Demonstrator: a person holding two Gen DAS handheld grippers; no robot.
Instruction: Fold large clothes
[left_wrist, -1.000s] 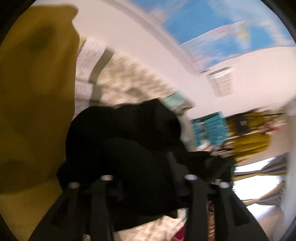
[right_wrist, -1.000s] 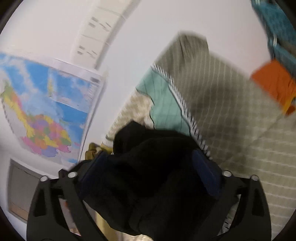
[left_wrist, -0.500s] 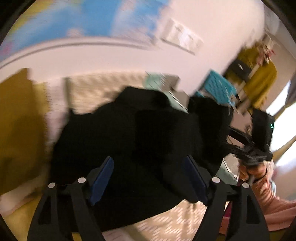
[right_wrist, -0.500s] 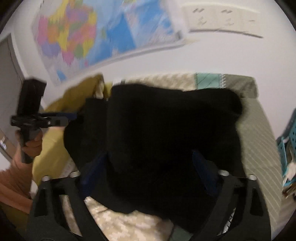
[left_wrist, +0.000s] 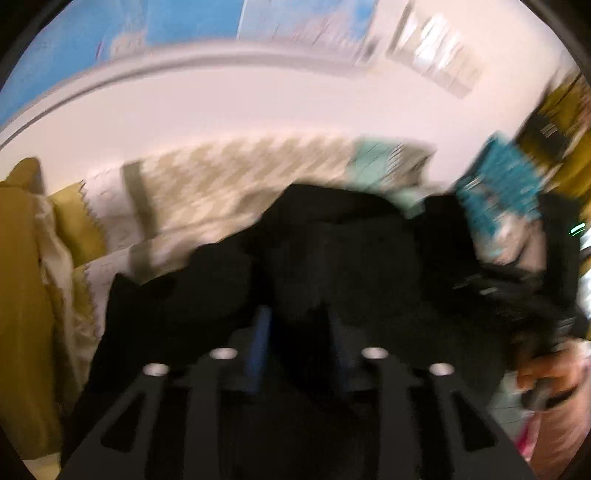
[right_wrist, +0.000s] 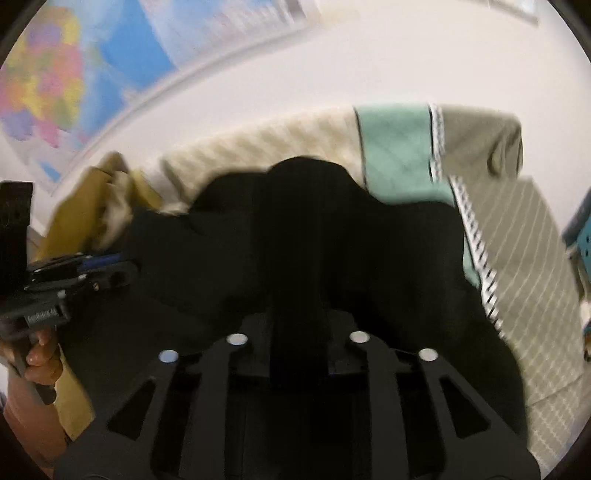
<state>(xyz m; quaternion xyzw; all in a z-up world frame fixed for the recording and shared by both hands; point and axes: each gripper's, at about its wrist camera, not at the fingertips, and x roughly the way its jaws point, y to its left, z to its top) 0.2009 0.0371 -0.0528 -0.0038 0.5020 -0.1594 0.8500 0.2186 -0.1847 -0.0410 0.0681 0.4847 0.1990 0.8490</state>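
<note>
A: Where is the garment (right_wrist: 303, 236) found?

B: It is seen bunched on the bed (right_wrist: 524, 266), over the quilted cover, with the wall map (right_wrist: 74, 74) behind. A ridge of it is drawn up between the jaws of the right gripper (right_wrist: 298, 321), which are closing narrowly on that fold. In the left wrist view another bunch is caught between the jaws of the left gripper (left_wrist: 299, 325), also closing, with black cloth filling the gap.

A: How is the cloth judged to handle?

B: It is judged soft and limp, likely a thick knit: it sags and heaps wherever it is not held. No stiffness can be counted on, so any unsupported part will probably droop and drag. Slipping is thought unlikely, since the blue pads (left_wrist: 258, 350) are pressed into bulky fabric.

A: Where should hold be taken?

B: Edges or corners would be preferred, a hem or shoulder seam, so that the piece can be spread flat. At present only mid-cloth bunches appear to be gripped; seams cannot be made out, as the views are blurred and the cloth is uniformly dark.
</note>
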